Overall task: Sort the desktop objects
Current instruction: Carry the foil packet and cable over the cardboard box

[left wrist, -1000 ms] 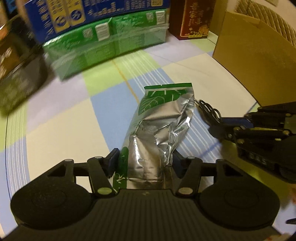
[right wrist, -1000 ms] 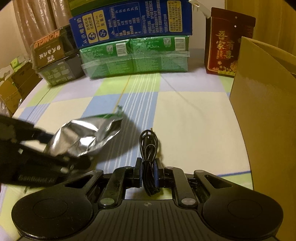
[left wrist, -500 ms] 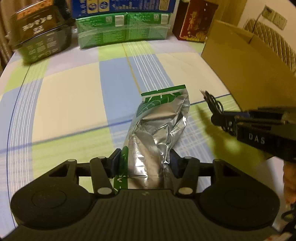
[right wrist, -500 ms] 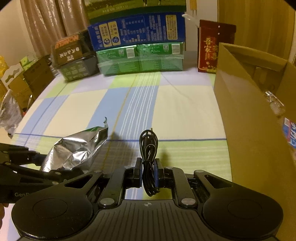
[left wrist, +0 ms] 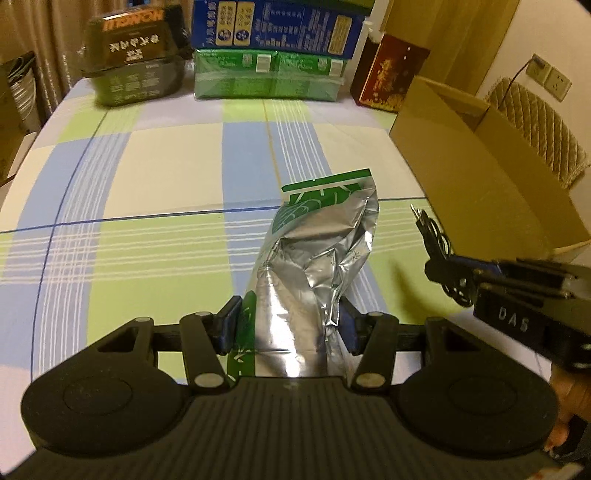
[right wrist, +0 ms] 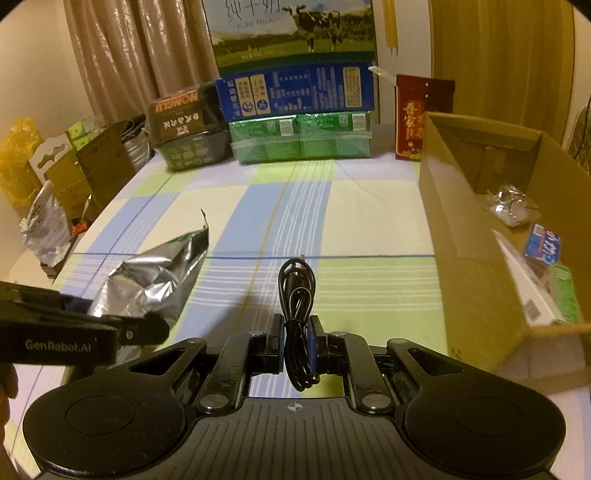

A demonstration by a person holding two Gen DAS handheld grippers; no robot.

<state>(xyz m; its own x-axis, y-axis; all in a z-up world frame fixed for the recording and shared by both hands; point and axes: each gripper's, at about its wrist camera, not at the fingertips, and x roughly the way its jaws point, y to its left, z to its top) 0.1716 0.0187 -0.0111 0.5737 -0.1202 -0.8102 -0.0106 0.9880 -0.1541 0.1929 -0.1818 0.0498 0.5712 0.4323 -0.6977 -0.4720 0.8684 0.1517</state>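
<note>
A room in a home, lit by warm indoor light. A table wears a checked cloth of blue, green and cream. Along its far edge stand stacked grocery cartons: a milk box printed with a cow, a blue carton and green packs. Beige curtains hang behind. A wall socket and a quilted chair back show at the right, and cardboard boxes crowd the floor at the left.
</note>
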